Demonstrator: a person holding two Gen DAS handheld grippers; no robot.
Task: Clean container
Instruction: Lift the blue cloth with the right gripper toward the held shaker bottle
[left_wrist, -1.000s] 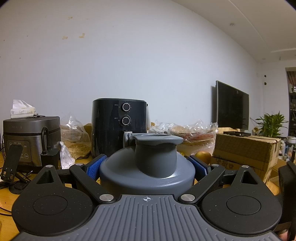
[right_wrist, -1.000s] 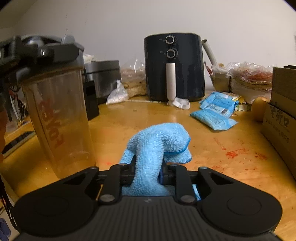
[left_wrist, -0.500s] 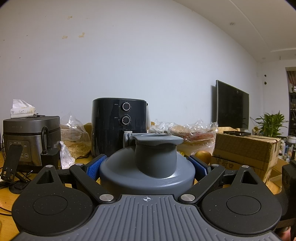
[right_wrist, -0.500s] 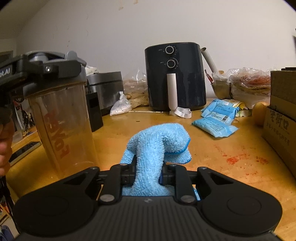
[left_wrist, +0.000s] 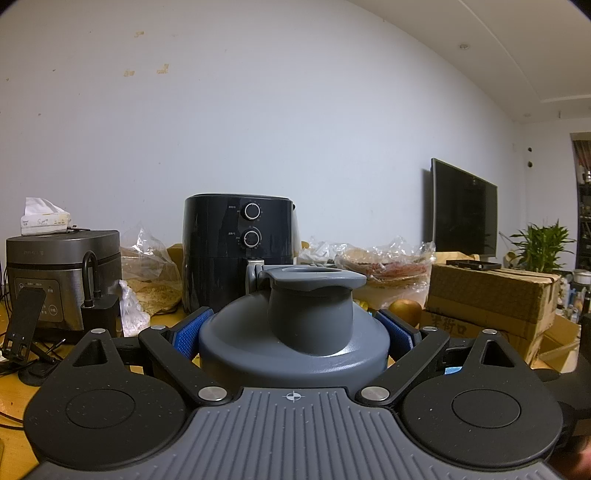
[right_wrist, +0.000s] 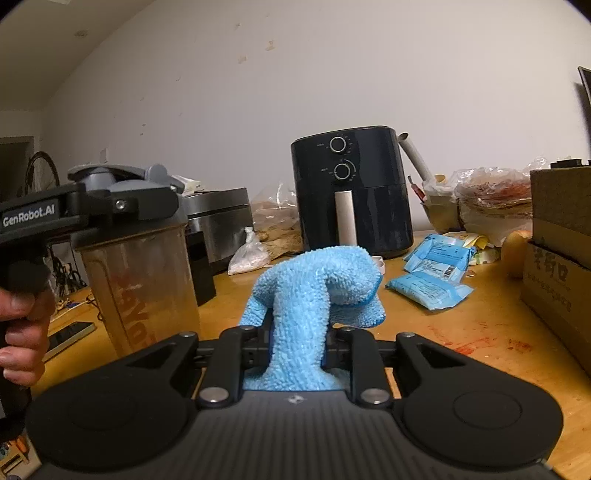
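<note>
- Raised since a second ago, the right gripper (right_wrist: 295, 350) sees more wall; its jaws pinch a blue cloth (right_wrist: 314, 295), whose lower end is hidden.
- Left gripper (left_wrist: 293, 328) clamps the grey lid (left_wrist: 295, 343) of the container (right_wrist: 140, 280), upright above the counter (right_wrist: 461, 332); its base is cut off.
- A hand (right_wrist: 22, 321) shows partly at the frame edge.
- An air fryer (right_wrist: 351, 192) stands behind.

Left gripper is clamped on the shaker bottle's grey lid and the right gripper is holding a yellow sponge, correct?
Not quite. The right gripper is shut on a blue cloth, not a yellow sponge; the right wrist view shows it. The left gripper is indeed clamped on the shaker bottle at its grey lid.
</note>
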